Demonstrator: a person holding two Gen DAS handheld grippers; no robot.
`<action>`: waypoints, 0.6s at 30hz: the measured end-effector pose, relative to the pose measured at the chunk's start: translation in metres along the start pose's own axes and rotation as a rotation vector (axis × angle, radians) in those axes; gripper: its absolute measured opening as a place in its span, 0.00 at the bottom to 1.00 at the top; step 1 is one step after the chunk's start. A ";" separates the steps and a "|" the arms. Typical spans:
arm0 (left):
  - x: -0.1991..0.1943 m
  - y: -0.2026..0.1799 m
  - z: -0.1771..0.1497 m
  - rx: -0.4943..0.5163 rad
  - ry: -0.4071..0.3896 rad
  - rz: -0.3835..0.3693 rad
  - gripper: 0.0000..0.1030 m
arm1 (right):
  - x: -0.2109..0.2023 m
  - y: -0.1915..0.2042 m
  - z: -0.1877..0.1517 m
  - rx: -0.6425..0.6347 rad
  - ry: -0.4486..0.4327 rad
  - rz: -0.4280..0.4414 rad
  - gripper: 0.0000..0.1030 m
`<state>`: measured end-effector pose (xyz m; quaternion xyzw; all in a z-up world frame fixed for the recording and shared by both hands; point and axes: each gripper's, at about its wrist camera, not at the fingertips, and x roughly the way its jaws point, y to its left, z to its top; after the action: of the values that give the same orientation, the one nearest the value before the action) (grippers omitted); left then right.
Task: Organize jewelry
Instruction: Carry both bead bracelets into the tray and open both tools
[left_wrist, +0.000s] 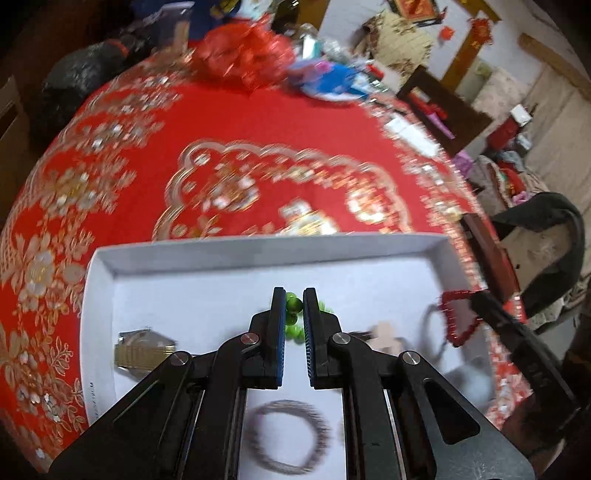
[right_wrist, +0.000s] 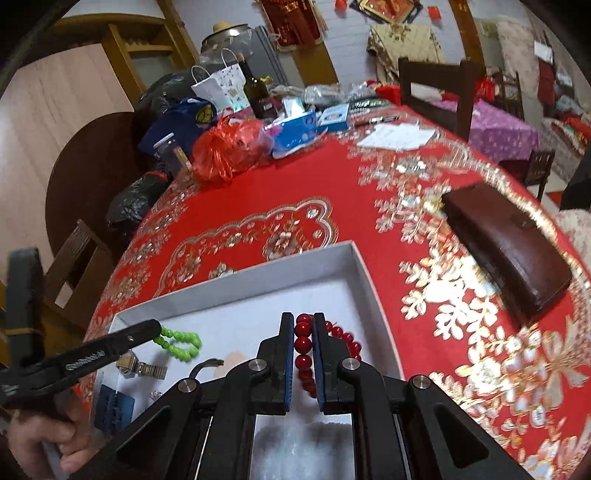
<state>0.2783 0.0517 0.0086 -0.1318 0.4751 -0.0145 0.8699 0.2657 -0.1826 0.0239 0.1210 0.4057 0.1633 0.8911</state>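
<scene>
A white tray (left_wrist: 229, 251) sits on the red tablecloth and also shows in the right wrist view (right_wrist: 306, 258). My left gripper (left_wrist: 294, 301) is shut on a green bead bracelet (left_wrist: 293, 314) over the tray; the bracelet also shows hanging from it in the right wrist view (right_wrist: 181, 341). My right gripper (right_wrist: 303, 326) is shut on a red bead bracelet (right_wrist: 303, 343) above the tray's right part; this bracelet shows blurred in the left wrist view (left_wrist: 460, 317). A gold watch (left_wrist: 142, 352), a dark ring bracelet (left_wrist: 290, 435) and a few small pieces lie in the tray.
A dark brown box (right_wrist: 506, 247) lies on the cloth to the right of the tray. Bags, a bottle (right_wrist: 256, 88), tissue packs and papers crowd the table's far edge. Wooden chairs (right_wrist: 439, 92) stand around the table.
</scene>
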 end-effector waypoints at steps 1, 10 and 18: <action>0.003 0.005 -0.001 -0.006 0.004 0.010 0.07 | 0.001 -0.002 0.000 0.009 0.002 0.009 0.08; 0.009 0.022 -0.008 -0.059 0.022 0.048 0.23 | 0.007 0.004 -0.006 0.019 0.009 0.141 0.40; -0.018 0.033 -0.010 -0.094 -0.015 0.061 0.31 | -0.019 0.005 0.001 0.019 -0.044 0.153 0.40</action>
<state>0.2562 0.0842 0.0103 -0.1582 0.4724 0.0352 0.8663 0.2535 -0.1851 0.0390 0.1634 0.3770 0.2243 0.8837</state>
